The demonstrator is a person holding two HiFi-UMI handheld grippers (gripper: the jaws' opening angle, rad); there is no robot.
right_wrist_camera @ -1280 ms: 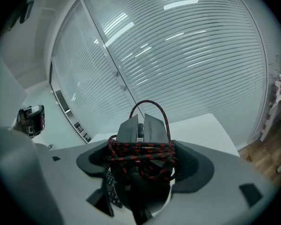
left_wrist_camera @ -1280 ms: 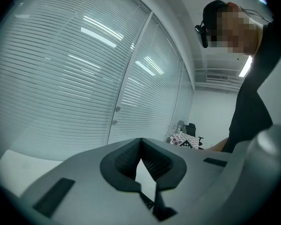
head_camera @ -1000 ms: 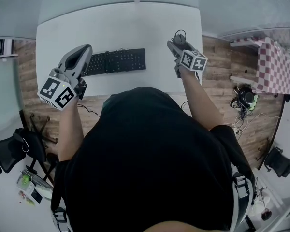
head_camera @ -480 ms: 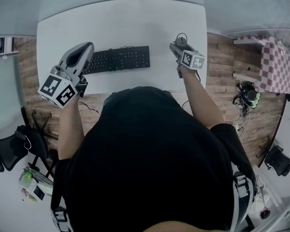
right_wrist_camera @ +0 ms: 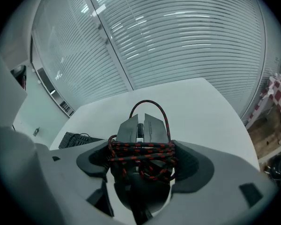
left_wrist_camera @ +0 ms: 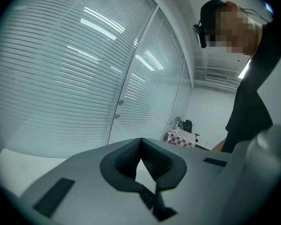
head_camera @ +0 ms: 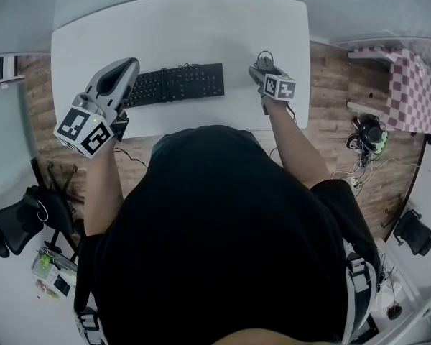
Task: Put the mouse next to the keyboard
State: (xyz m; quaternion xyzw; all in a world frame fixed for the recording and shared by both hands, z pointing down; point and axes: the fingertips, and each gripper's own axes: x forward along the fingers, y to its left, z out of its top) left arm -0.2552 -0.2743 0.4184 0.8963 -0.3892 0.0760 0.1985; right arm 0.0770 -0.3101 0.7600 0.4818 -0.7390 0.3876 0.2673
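A black mouse, wound round with its black-and-red braided cable, sits between the jaws of my right gripper, which is shut on it. In the head view this right gripper hangs over the right part of the white table, a short way right of the black keyboard; the keyboard also shows at the left of the right gripper view. My left gripper hovers over the keyboard's left end. Its jaws meet at the tips with nothing between them.
The table's right edge lies close to the right gripper. Beyond it are wooden floor, a checkered table and a tangle of cables. Office chairs stand at the lower left. Slatted glass walls back the table.
My right gripper with the mouse has sunk toward the table and drifted slightly closer to the keyboard's right end. The left gripper has hardly moved.
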